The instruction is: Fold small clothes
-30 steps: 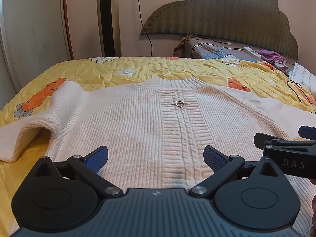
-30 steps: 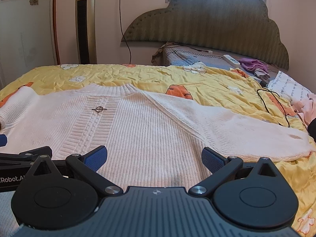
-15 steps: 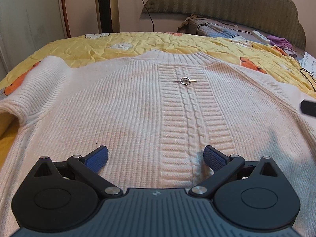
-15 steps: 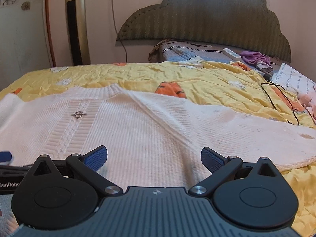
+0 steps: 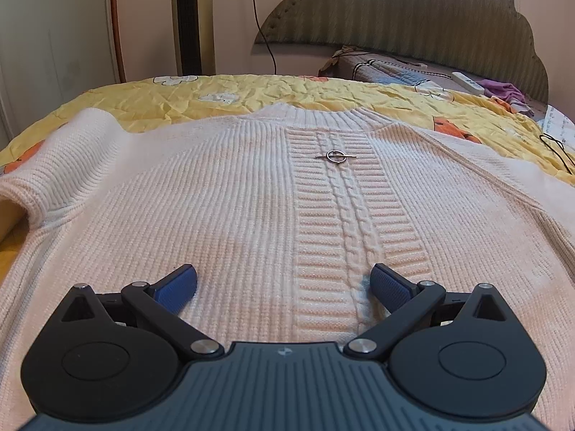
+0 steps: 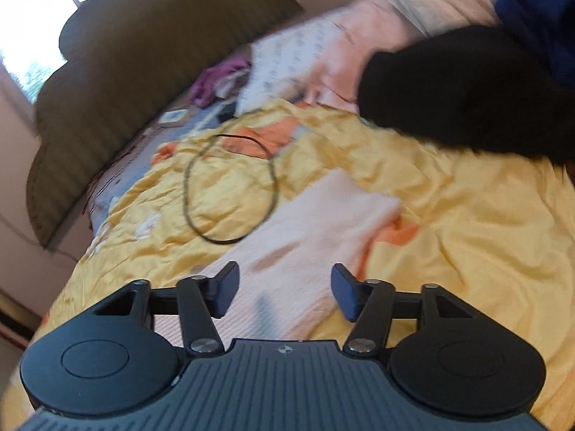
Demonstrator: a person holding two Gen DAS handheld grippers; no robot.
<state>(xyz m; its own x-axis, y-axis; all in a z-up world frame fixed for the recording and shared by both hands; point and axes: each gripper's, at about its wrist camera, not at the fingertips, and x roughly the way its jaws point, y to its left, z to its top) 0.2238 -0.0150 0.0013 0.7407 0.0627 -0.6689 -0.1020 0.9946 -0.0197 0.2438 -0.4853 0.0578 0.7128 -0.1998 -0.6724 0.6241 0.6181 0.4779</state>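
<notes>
**Hovering over the sweater's hem while the other jaws narrow above its sleeve**

Lying flat and face up on the bed (image 5: 151,100), the cream knit sweater (image 5: 230,194) is spreading across the yellow quilt (image 5: 251,93), its collar pointing toward the headboard (image 5: 413,10) and its hem running along the near edge of the bed. The left gripper (image 5: 284,283) is hanging just above the lower part of the sweater's front, with its jaws standing wide and released; the cable-knit centre panel is showing between them, closer to the right-hand blue pad, and nothing is being pinched. A small metal ring pin (image 5: 336,156) is sitting on that panel near the collar, well apart from the jaws.

In the blurred, tilted right wrist view, the right gripper (image 6: 285,289) is hovering over the sweater's outstretched sleeve (image 6: 316,222), near the side edge of the bed. Its jaws are closing, with sleeve fabric showing between them, but the pads are not yet pressing on it.

A black cable (image 6: 230,186) is looping on the quilt just beside the sleeve's end. A dark garment (image 6: 467,86) is lying beyond the cuff, toward the far corner. A white remote (image 5: 467,82) and purple cloth (image 5: 503,89) are resting by the headboard.
</notes>
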